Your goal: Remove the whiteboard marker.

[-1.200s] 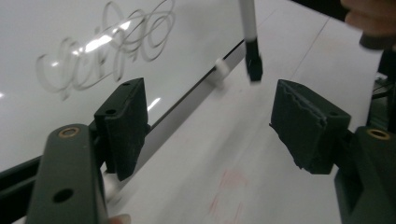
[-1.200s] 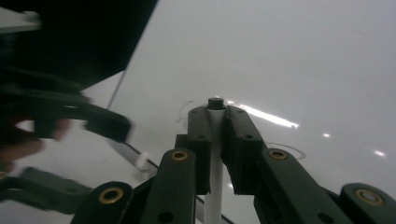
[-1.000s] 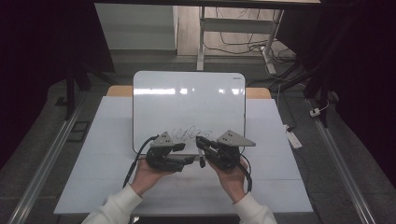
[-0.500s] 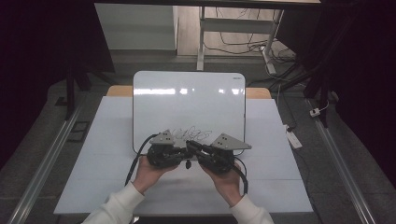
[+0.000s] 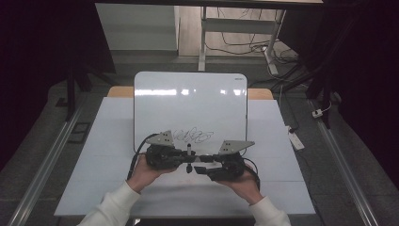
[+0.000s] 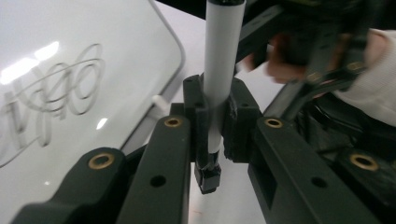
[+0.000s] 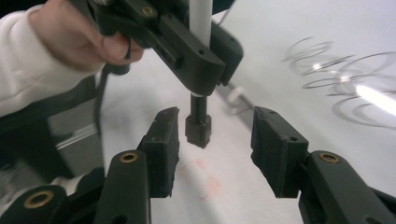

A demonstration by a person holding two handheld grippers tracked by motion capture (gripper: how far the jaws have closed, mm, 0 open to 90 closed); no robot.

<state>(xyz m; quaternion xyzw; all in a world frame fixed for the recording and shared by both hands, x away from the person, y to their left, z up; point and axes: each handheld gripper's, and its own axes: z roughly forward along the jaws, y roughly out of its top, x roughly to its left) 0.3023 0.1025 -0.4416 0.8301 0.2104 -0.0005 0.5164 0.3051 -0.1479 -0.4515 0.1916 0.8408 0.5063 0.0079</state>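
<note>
A marker (image 6: 219,79) is seen clamped upright between the left gripper's (image 6: 212,126) black pads, which press on its smooth white barrel. The barrel is round and matte; below the pads it ends in a black, square-edged cap (image 7: 198,128) that points down. In the high view the marker (image 5: 189,154) sits low in the centre of the frame, held by the left gripper (image 5: 181,157).

The right gripper (image 7: 212,149) is seen with its jaws apart; they have just been opening. The cap hangs in the gap between the two ribbed black pads, nearer the left one in that frame, and is touched by neither. In the high view the right gripper (image 5: 202,169) lies just right of and slightly below the left one, tips facing it.

The gripper arms are matte black plastic with brass-coloured rivets. A grey three-cornered plate is carried on top of each. White knitted sleeves (image 5: 113,207) are noted at the bottom edge of the high view.

A whiteboard (image 5: 188,103) with rounded corners and a thin pale rim lies in the centre of the frame on a pale table (image 5: 277,188). Its surface is glossy, with lamp glare. A looping dark scribble (image 5: 193,136) is seen near its lower edge, just above the grippers. Faint reddish smudges (image 7: 205,179) are noted on the surface under the cap.
</note>
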